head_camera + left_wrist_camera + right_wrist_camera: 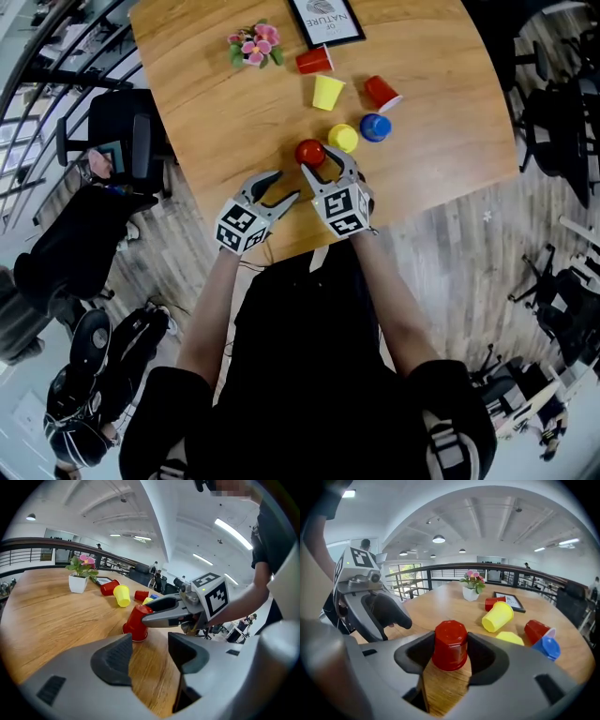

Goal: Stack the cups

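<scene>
**Nothing stacked yet — first cup only bracketed**

No cup sat on another; all six stood or lay singly on the bench (pixel 206 103). Nearest me the red cup (pixel 450 645) stood mouth down. My right tool (pixel 330 169) had its jaws apart on either side of it, close to its walls but, as I judged, not pressing. So it was bracketed, not gripped. My left tool (pixel 284 187) was open too, with only bare bench between its jaws. It hung just beside the right one and played no part in the task.

Just past the red cup stood a yellow cup (pixel 343 138), also mouth down, with the blue cup (pixel 375 127) right beside it. Whether those two touched I could not tell. Farther out, three lay on their sides: a second yellow cup (pixel 328 92), a white-rimmed red cup (pixel 382 92), and a far red cup (pixel 314 61) near the frame (pixel 325 19) and the flower pot (pixel 255 47).

I reckoned the job was at its very start. Left to do were closing on the red cup, lifting it and setting it over another upturned cup — the yellow neighbour looked handiest — and then the other four. The three lying cups would likely need turning before they could join.
</scene>
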A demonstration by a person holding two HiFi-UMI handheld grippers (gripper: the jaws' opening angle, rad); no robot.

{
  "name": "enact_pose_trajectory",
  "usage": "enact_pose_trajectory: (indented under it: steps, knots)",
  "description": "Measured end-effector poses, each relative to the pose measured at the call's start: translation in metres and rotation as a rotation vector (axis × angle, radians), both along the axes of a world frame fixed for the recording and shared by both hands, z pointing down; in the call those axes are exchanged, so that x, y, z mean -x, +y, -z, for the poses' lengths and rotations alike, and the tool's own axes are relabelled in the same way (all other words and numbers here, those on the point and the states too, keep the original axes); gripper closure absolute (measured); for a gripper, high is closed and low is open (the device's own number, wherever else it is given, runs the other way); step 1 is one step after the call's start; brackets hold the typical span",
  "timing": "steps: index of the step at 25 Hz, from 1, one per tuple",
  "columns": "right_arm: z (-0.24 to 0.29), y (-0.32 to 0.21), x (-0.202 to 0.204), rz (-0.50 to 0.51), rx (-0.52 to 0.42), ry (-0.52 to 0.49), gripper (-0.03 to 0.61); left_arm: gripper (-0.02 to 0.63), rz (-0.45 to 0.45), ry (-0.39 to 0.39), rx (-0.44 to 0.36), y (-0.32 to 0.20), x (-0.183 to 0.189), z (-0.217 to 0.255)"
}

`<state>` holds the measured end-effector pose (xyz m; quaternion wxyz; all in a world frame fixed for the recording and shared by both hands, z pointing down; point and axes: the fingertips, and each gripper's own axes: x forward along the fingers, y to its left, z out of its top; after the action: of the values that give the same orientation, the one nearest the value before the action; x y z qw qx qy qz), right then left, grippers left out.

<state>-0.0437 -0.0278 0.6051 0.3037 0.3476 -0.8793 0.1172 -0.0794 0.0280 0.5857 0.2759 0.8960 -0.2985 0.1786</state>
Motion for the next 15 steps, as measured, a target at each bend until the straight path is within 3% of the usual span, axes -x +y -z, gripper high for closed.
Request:
enact_pose_trajectory:
  steps: [15]
  knots:
    - [-0.002,-0.013,0.009,-0.038,-0.029,0.036,0.347,0.374,-0.019,0.023,0.013,-0.007,0.003,-0.001]
